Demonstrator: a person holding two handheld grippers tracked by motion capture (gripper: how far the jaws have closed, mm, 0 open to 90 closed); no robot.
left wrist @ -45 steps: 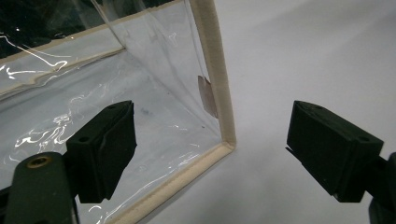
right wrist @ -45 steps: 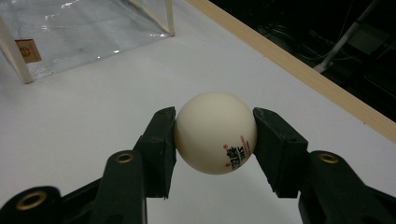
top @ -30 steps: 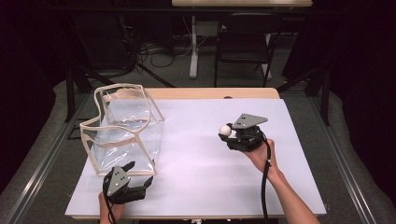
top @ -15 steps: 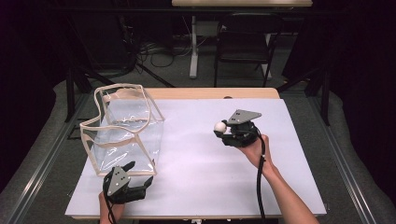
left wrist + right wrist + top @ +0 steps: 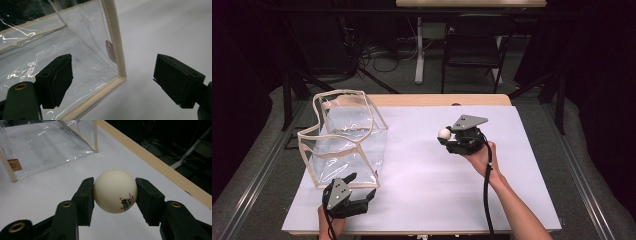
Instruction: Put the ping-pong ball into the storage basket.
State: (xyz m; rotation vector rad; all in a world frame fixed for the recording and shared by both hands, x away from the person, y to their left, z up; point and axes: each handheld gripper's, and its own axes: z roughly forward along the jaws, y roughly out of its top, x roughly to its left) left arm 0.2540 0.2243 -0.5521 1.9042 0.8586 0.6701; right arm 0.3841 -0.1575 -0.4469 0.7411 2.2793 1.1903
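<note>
Right gripper [image 5: 115, 192] has its two black jaws closed on a small white table-tennis ball [image 5: 115, 191], one pad on each side, ball seated squarely between them. High view puts the same right gripper [image 5: 451, 137] above the white table sheet [image 5: 422, 200], right of centre, nearer the far edge than the near one, with the ball [image 5: 444, 133] at its tip facing left.

Ball: smooth, matt, cream-white, round, undented. Small red and dark printed marking low on the side facing the camera; too small to read.

Left gripper [image 5: 115, 82] has jaws standing wide apart, nothing pressed between the pads. The near bottom corner of the clear plastic bag with cream fabric edging [image 5: 117, 57] sits in the gap between them, not gripped. High view: left gripper [image 5: 359, 192] rests at the near left corner of the table, just beside the bag [image 5: 344, 142], which stands upright along the left edge, mouth open upward and somewhat slumped.

Progress, as judged: pick-up looks done, ball secured and clear of the sheet. Left to do, most likely: carry ball leftward to the bag's open top and release it inside. Bag appears empty. Left jaws seem placed to steady the bag's corner but have not yet taken hold.
</note>
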